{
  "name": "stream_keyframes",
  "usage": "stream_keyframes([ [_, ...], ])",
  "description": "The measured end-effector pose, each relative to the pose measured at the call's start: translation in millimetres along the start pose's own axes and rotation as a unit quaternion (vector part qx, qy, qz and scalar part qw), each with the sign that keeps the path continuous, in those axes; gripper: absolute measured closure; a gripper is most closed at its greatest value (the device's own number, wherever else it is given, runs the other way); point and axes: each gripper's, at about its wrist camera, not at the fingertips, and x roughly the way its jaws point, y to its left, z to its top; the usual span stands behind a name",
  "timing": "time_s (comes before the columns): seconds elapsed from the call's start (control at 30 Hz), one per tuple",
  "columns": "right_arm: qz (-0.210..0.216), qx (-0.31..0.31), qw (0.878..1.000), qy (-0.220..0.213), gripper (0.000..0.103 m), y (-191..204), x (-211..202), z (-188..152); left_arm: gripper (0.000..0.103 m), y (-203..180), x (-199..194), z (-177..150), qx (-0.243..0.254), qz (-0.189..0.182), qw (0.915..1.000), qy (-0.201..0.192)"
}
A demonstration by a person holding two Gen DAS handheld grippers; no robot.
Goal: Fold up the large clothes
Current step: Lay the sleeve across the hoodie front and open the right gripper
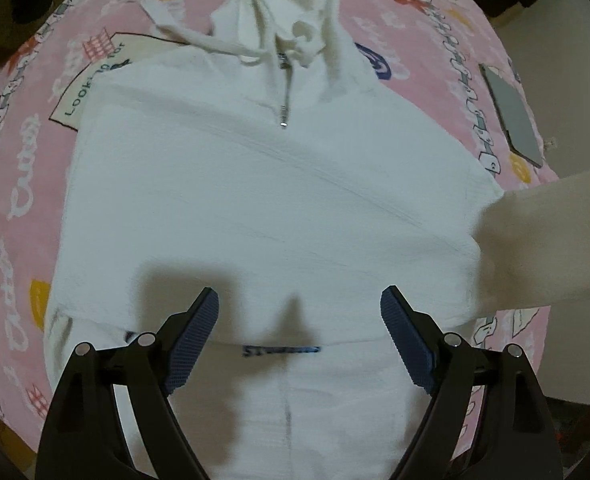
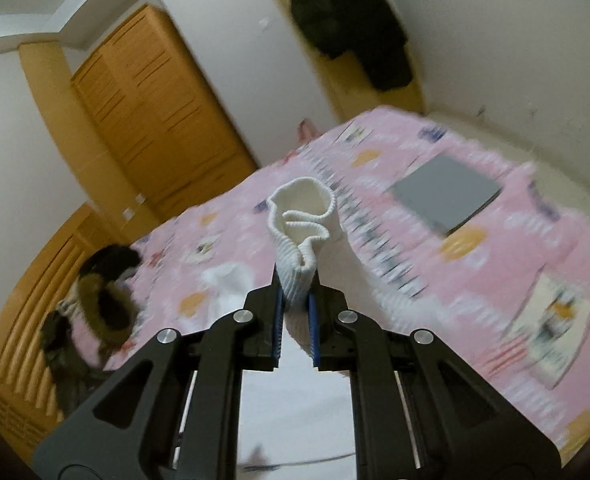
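between right jaws: hoodie cuff (image 2: 301, 236)

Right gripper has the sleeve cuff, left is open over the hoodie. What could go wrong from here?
1. The right gripper pinches only the ribbed cuff; a pull could slip it free.
2. The left gripper hangs open, so the white hoodie body may drag across the pink sheet.
3. The sleeve could sweep the grey tablet.

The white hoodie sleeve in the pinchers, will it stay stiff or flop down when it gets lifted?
Probably floppy: the ribbed cuff curls over itself above the right gripper, which is shut on it. The white hoodie lies soft and creased on the pink bedsheet, so the sleeve should likely drape and drag. It looks unlikely to slip, since the ribbing sits between the pads.
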Motion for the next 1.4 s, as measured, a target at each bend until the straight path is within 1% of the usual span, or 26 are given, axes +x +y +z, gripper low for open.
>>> stream_keyframes([
  [0.1,0.023,-0.003,0.999,0.034,0.093,38,24,-34,0.023,28,-9,2,-0.006,-0.016,0.9998,-0.008],
  [0.2,0.034,-0.012,0.998,0.051,0.093,71,40,-58,0.023,57,-20,3,-0.016,-0.022,0.9996,-0.012],
  [0.3,0.059,0.003,0.995,0.075,0.093,105,61,-84,0.023,87,-28,2,-0.018,-0.006,0.9998,-0.011],
  [0.4,0.077,-0.005,0.992,0.096,0.093,143,84,-110,0.023,116,-33,3,-0.011,0.017,0.9997,-0.011],
  [0.47,0.087,-0.02,0.99,0.106,0.093,166,94,-125,0.023,134,-34,4,-0.005,0.03,0.9995,-0.009],
  [0.53,0.091,-0.043,0.988,0.119,0.093,191,108,-149,0.023,149,-33,5,-0.01,0.039,0.9992,-0.006],
  [0.6,0.092,-0.068,0.985,0.131,0.093,207,121,-174,0.023,164,-30,6,-0.019,0.039,0.999,0.004],
  [0.63,0.09,-0.078,0.983,0.137,0.093,213,126,-185,0.023,172,-30,6,-0.021,0.047,0.9987,0.003],
  [0.67,0.088,-0.092,0.981,0.147,0.093,222,136,-203,0.023,180,-31,6,-0.022,0.054,0.9983,-0.001],
  [0.73,0.081,-0.119,0.977,0.157,0.093,233,148,-228,0.023,193,-30,6,-0.026,0.056,0.9981,0.0],
  [0.87,0.077,-0.18,0.964,0.178,0.093,259,166,-276,0.022,223,-25,8,-0.041,0.062,0.9972,0.0],
  [0.97,0.076,-0.237,0.951,0.185,0.093,279,173,-318,0.022,240,-22,12,-0.052,0.069,0.9963,-0.002],
  [1.03,0.071,-0.256,0.945,0.189,0.093,283,179,-335,0.022,253,-22,14,-0.061,0.069,0.9957,-0.005],
  [1.13,0.056,-0.273,0.937,0.21,0.093,283,193,-366,0.022,266,-24,18,-0.063,0.074,0.9952,-0.008],
  [1.23,0.048,-0.285,0.93,0.228,0.093,278,201,-384,0.022,273,-28,23,-0.058,0.082,0.9949,-0.013],
  [1.37,0.044,-0.294,0.922,0.247,0.089,276,206,-397,0.022,268,-47,35,-0.049,0.074,0.9954,-0.036],
  [1.4,0.044,-0.292,0.922,0.25,0.088,275,207,-398,0.022,265,-53,38,-0.045,0.071,0.9956,-0.042],
])
